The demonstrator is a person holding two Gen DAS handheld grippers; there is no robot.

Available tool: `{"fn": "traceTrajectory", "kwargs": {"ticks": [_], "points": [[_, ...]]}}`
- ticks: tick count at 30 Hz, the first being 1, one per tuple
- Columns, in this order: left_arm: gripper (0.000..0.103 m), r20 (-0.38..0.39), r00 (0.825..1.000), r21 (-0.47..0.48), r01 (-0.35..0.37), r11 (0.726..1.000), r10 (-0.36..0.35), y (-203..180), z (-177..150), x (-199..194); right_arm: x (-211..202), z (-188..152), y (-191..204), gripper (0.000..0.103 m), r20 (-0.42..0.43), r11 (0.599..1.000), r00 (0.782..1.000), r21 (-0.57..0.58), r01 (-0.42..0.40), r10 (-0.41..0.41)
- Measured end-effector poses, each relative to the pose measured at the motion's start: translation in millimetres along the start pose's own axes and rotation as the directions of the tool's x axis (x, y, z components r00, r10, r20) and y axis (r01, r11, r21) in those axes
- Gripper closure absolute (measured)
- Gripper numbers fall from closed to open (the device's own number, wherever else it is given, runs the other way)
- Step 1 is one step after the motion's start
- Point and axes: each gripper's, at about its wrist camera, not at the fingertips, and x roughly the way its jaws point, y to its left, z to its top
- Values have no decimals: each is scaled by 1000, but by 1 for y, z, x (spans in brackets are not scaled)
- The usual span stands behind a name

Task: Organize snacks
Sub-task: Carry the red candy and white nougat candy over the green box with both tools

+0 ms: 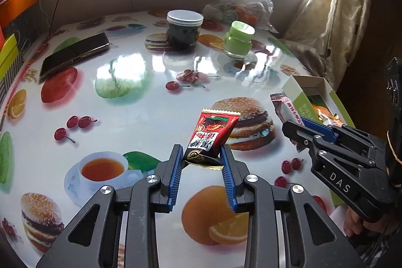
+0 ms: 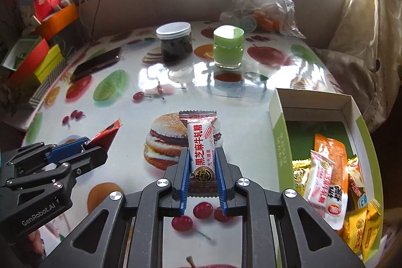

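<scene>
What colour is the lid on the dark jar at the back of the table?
White, on the dark jar; it shows best in the right wrist view.

Left hand-held gripper (image 1: 201, 155) jaws partly closed, right hand-held gripper (image 2: 203, 160) jaws narrowly closed, both seemingly clamping, held low, side by side.

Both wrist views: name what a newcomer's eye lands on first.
The left tongs pinch a red snack packet above the loud fruit-and-burger tablecloth. The right tongs grip a white nougat bar, beside an open green box holding bright wrapped snacks.
</scene>
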Motion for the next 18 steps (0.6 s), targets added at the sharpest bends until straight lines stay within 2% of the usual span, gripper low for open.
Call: {"fn": "traceTrajectory", "kwargs": {"ticks": [18], "points": [[71,58,998,56,20,998,-23,-34,-4,-36,-57,-26,-17,85,79,998,997,55,-2,-2]]}}
